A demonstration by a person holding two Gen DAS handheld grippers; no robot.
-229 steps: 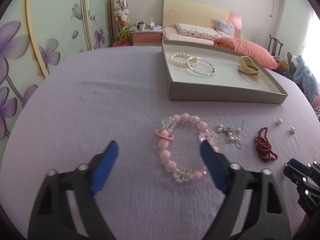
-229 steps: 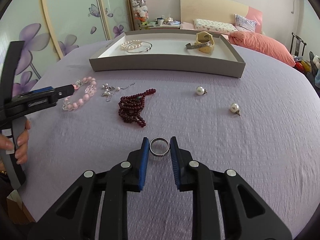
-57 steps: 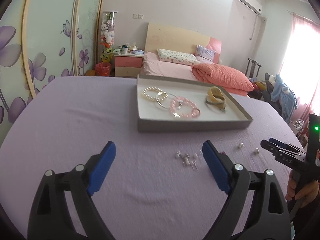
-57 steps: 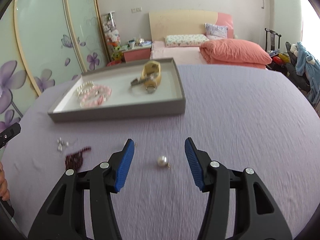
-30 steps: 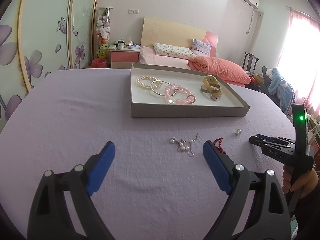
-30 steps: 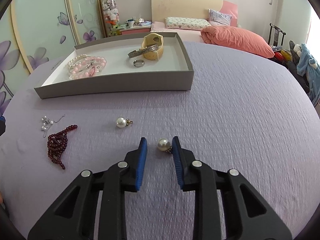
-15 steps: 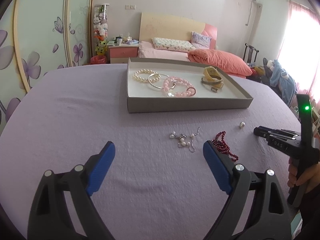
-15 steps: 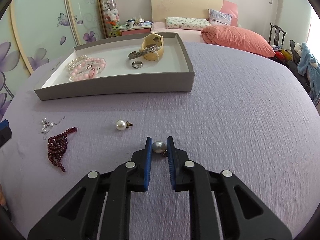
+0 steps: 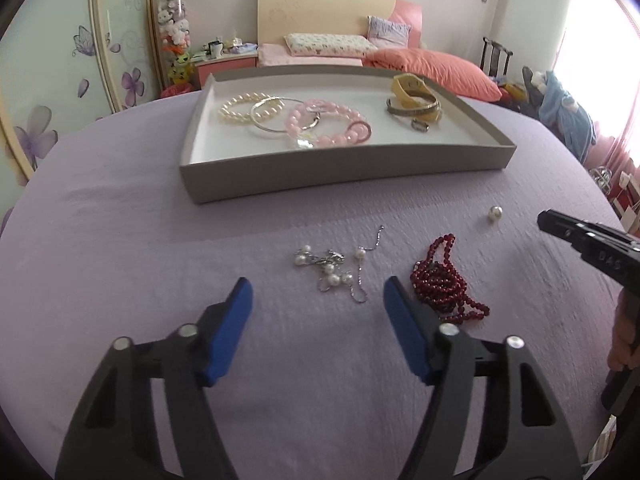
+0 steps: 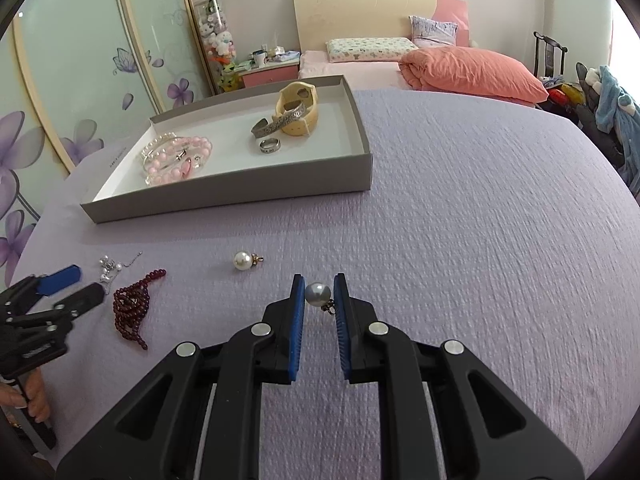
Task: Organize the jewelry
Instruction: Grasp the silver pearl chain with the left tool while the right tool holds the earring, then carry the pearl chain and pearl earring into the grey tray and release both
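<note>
The right tool [image 10: 319, 294] is pinched around a pearl earring [image 10: 318, 293] — the bead sits between the two blue pads near their tips, its small gold fitting hanging just below, above the purple tabletop [image 10: 480, 240]. A second pearl earring [image 10: 243, 260] lies on the cloth just ahead and to the left.

The left tool [image 9: 316, 300] is spread wide and grips nothing. Just beyond its tips lies a tangle of silver chain with small pearls [image 9: 332, 270], and close beside its right pad a heap of dark red beads [image 9: 442, 284]. The two piles are near each other but apart.

Farther back stands a shallow grey tray [image 9: 344, 168] with a white floor. Inside it — towards the left — a pearl bracelet [image 9: 240, 106], a thin silver bangle [image 9: 280, 120] and a pink bead bracelet [image 9: 324, 128] overlap one another. Towards the right are a yellow cuff [image 10: 298, 110], an engraved silver cuff [image 10: 280, 122] leaning against it, and a plain ring [image 10: 269, 145] lying just in front.

Beyond the tabletop stands a bed [image 10: 400, 56] with an orange quilt.
</note>
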